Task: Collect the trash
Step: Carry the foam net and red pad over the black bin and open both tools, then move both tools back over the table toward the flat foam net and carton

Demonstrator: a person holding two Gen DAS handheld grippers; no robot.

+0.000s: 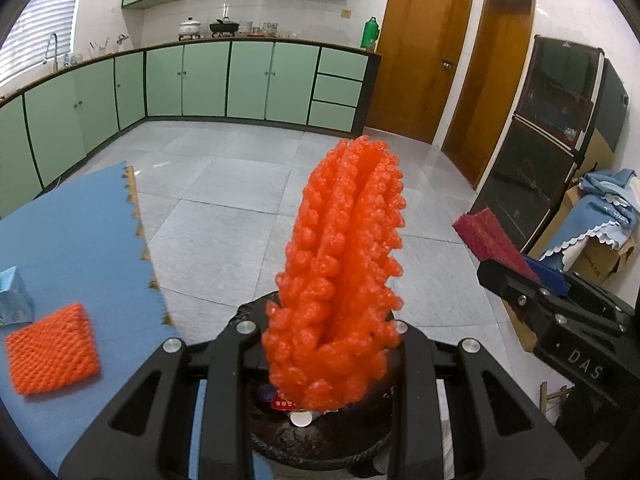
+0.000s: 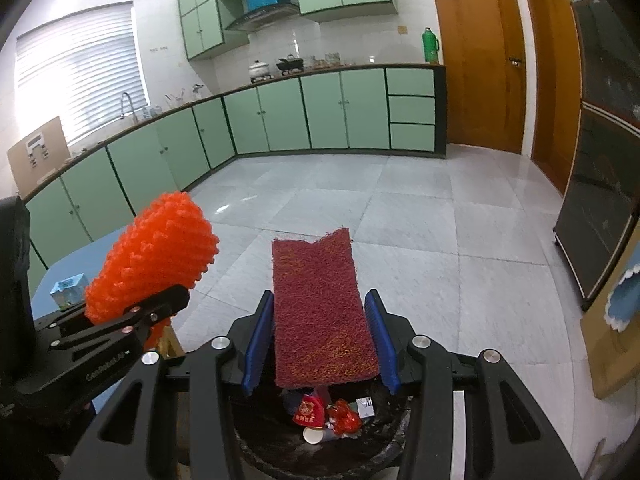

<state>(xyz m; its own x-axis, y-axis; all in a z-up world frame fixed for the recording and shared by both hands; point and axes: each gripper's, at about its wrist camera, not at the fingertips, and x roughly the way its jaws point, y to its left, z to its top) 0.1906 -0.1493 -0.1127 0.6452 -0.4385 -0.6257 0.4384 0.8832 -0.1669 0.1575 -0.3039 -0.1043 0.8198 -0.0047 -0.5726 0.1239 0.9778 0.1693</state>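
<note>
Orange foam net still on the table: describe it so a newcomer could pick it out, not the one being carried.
Find the blue table at the left of the left wrist view. Near its front lies the flat orange foam net, just below a small light-blue carton. Unlike the other orange foam net, which stands bunched and upright in the left gripper above the trash bin, this one lies flat and square, untouched.

A home kitchen

Mint-green cabinets [image 2: 280, 116] run under a long counter [image 2: 320, 69] carrying a sink tap [image 2: 127, 105], a pot [image 2: 260, 69] and a wok [image 2: 290, 65] below a range hood [image 2: 264, 16]; tiled floor [image 2: 400, 216], wooden doors [image 2: 476, 56].
</note>
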